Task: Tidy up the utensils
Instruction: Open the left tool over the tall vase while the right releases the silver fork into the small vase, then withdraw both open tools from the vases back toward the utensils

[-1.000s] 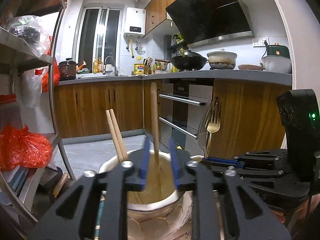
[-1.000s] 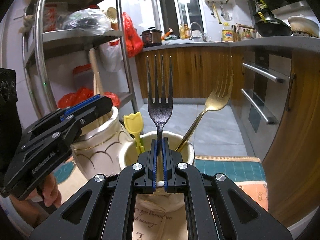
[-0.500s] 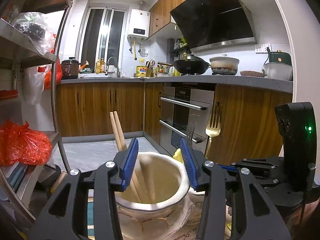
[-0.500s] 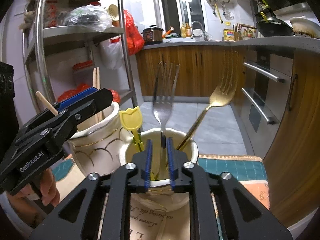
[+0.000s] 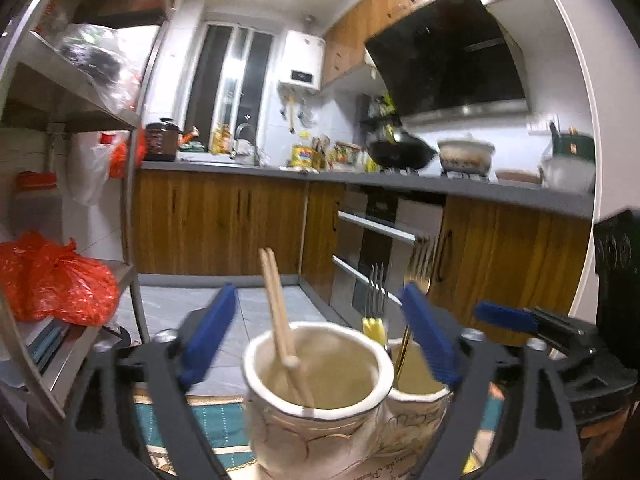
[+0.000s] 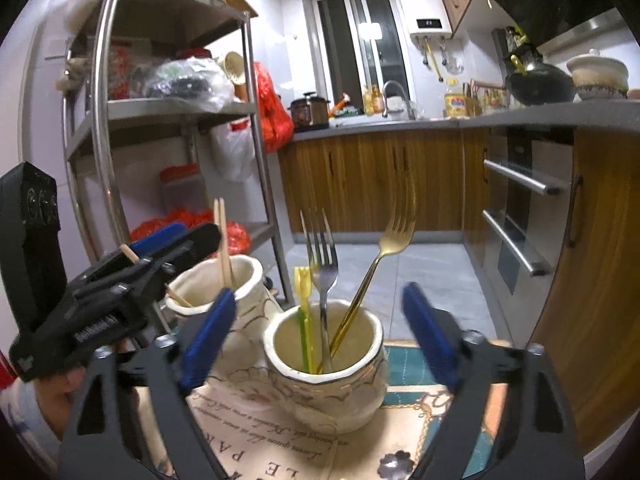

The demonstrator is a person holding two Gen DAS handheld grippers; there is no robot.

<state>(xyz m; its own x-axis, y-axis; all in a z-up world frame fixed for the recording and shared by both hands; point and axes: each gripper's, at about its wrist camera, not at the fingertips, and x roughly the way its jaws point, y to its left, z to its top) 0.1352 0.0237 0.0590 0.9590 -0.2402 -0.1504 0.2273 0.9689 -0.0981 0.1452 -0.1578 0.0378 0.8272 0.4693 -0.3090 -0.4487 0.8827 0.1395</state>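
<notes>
My left gripper [image 5: 318, 336] hangs just before a cream ceramic jar [image 5: 320, 436] that holds wooden chopsticks [image 5: 276, 304]. Its jaws are opening, wide apart, with nothing pressed between the pads. My right gripper [image 6: 318, 334] faces a second cream jar [image 6: 332, 396] with a silver fork [image 6: 320, 252], a gold fork [image 6: 396, 232] and a yellow pick [image 6: 302, 284] standing in it. Its jaws are opening too and grip nothing. The chopstick jar [image 6: 240, 272] and left gripper [image 6: 176, 244] show at left in the right wrist view. The right gripper [image 5: 520, 324] shows at right in the left wrist view.
Both jars stand on a teal and beige printed mat [image 6: 404, 360]. A steel shelf rack [image 6: 104, 128] with red bags [image 5: 56, 280] rises at left. Wooden cabinets [image 6: 360, 184] and an oven front [image 6: 520, 216] lie beyond. A person's hand [image 6: 68, 380] holds the left gripper.
Both grippers went from nearly shut to wide open. The right let go of the silver fork, which now stands in its jar. The left released a wooden stick into its jar. Both rose slightly.
</notes>
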